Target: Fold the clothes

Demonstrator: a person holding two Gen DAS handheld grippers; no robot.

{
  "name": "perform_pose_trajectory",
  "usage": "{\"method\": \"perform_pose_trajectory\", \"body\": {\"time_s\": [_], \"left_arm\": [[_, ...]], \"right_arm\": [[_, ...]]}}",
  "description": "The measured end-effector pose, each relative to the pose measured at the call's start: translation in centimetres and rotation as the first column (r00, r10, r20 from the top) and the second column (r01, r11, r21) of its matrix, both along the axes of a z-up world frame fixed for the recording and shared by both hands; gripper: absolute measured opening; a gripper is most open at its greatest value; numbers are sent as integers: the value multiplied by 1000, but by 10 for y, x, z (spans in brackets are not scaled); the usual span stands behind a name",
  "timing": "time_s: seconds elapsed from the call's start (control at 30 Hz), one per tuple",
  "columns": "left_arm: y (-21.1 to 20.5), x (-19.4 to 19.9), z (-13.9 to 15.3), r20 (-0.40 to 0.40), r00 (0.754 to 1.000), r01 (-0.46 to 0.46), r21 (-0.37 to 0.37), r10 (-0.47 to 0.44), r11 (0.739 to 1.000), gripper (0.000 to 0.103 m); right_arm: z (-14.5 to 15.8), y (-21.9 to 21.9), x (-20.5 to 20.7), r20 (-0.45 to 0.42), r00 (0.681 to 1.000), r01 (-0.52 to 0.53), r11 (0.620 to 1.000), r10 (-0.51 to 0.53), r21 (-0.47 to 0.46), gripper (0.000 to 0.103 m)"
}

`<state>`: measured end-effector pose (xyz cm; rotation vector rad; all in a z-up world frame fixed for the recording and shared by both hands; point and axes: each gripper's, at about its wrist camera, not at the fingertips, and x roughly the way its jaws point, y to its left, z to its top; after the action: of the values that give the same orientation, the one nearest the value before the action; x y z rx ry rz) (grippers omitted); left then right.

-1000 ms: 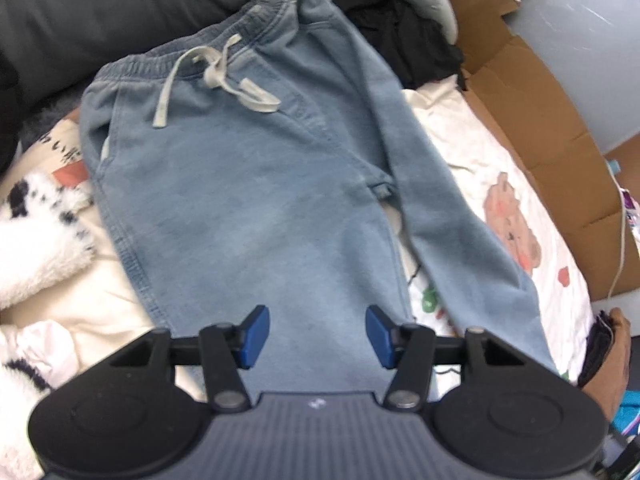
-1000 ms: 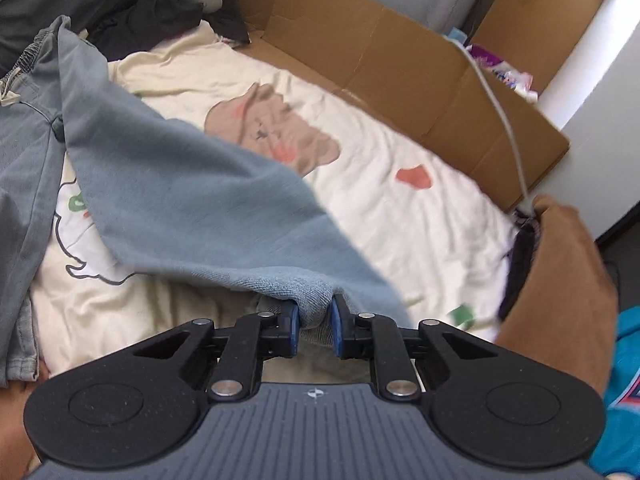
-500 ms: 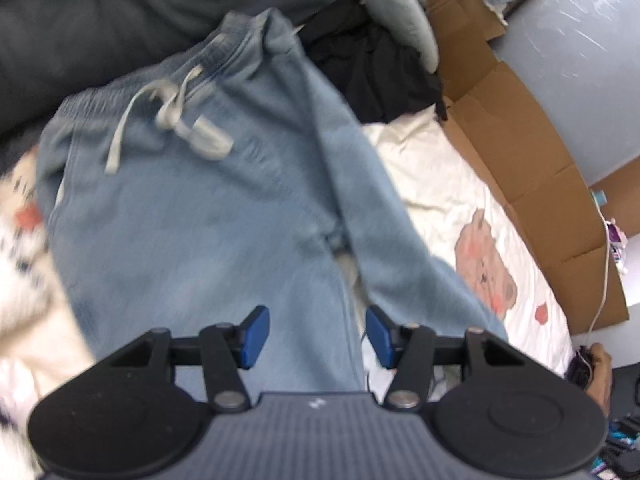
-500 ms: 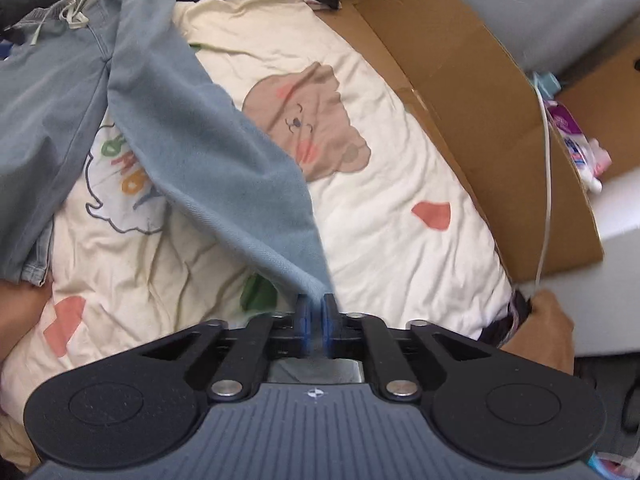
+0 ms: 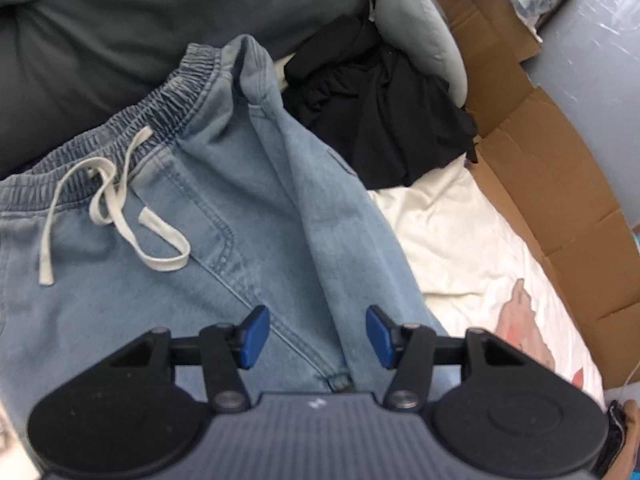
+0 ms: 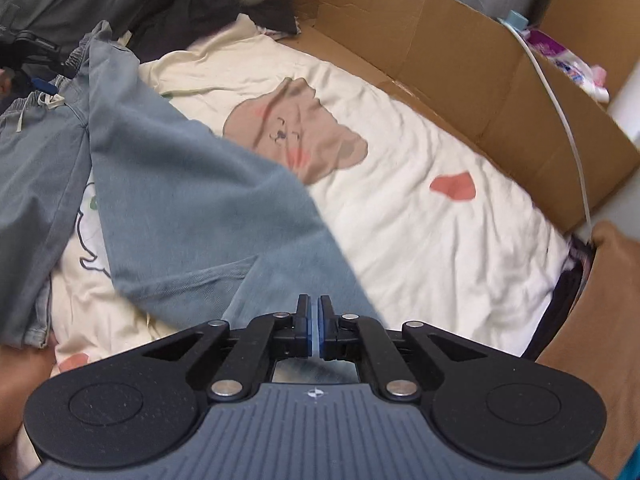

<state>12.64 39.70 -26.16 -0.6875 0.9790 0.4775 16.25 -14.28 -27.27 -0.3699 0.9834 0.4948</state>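
Light blue denim joggers point(image 5: 168, 280) spread waistband-far on a cream bed cover point(image 6: 420, 220) with a brown bear print point(image 6: 296, 136) and a red heart patch point(image 6: 454, 186). Elastic waistband at far left in the left wrist view, white drawstring point(image 5: 120, 208) looped loose over the front. One trouser leg point(image 6: 192, 200) pulled up off the cover and drawn toward the near side, running from the waistband down to the right tongs point(image 6: 314, 328).

Right tongs pinched down to a narrow slit on the leg's hem end, a thin strip of pale fabric showing between the blue pads; jaws just been easing apart a touch, cloth clamped between them all the same.

Left tongs point(image 5: 316, 336) about half open, hanging above the crotch seam area, blue pads clear of the denim on both sides, gripping nothing. Raised leg fold passing under the gap between the pads, contact with the cloth not visible.

Black garment point(image 5: 380, 104) bunched on the far side just beside the waistband, grey pillow point(image 5: 416, 28) past it. Dark grey bedding point(image 5: 120, 20) far left. Flattened cardboard point(image 6: 460, 52) along the right edge of the bed, white cable point(image 6: 560, 112) draped over it. Brown cushion point(image 6: 592, 320) at near right.
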Motion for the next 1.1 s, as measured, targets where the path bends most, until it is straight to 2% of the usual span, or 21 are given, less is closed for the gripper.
{"method": "perform_pose_trajectory", "body": {"time_s": [0.03, 0.07, 0.1, 0.17, 0.33, 0.4, 0.47, 0.63, 0.73, 0.77, 0.8, 0.87, 0.97, 1.1], "left_arm": [[2, 1, -4, 2, 1000, 2, 5, -2, 1000, 56], [4, 1, -7, 6, 1000, 4, 11, -4, 1000, 56], [6, 1, -10, 9, 1000, 5, 14, -5, 1000, 56], [10, -1, -15, 13, 1000, 2, 19, -2, 1000, 56], [25, -4, -26, 35, 999, -13, 1, 13, 1000, 56], [32, -4, -28, 46, 999, -21, 4, 21, 1000, 56], [38, -3, -31, 59, 998, -39, -2, 39, 999, 56], [46, -4, -36, 88, 993, -72, -26, 74, 997, 56], [47, -3, -40, 93, 993, -69, -32, 71, 997, 56], [48, -3, -41, 96, 993, -68, -35, 71, 997, 56], [49, -3, -42, 101, 992, -68, -39, 72, 997, 56], [53, -2, -41, 117, 990, -71, -51, 76, 996, 56], [61, 1, -38, 148, 985, -78, -53, 85, 996, 56], [69, 10, -34, 179, 982, -48, -70, 60, 996, 56]], "right_arm": [[-7, -2, -7, 11, 1000, 18, 1000, -18, 16, 13], [-12, -3, -14, 31, 999, 27, 999, -28, 31, 26], [-17, -3, -20, 54, 998, 34, 998, -36, 46, 35], [-28, 3, -31, 102, 994, 28, 999, -33, 44, 42], [-49, 29, -32, 132, 991, -19, 1000, 17, 13, 45], [-55, 41, -30, 147, 988, -50, 999, 51, -9, 55], [-62, 50, -29, 149, 984, -90, 995, 94, -39, 56], [-87, 61, -23, 113, 984, -124, 987, 136, -102, 55], [-99, 60, -19, 91, 985, -132, 980, 146, -146, 51], [-100, 60, -18, 87, 985, -137, 978, 151, -155, 43], [-99, 58, -16, 78, 985, -144, 978, 157, -150, 38], [-93, 54, -11, 56, 986, -148, 981, 156, -128, 13], [-74, 44, 2, 40, 995, -92, 992, 96, -85, 10], [-46, 26, 27, 74, 997, -22, 995, 29, -94, 10]]}}
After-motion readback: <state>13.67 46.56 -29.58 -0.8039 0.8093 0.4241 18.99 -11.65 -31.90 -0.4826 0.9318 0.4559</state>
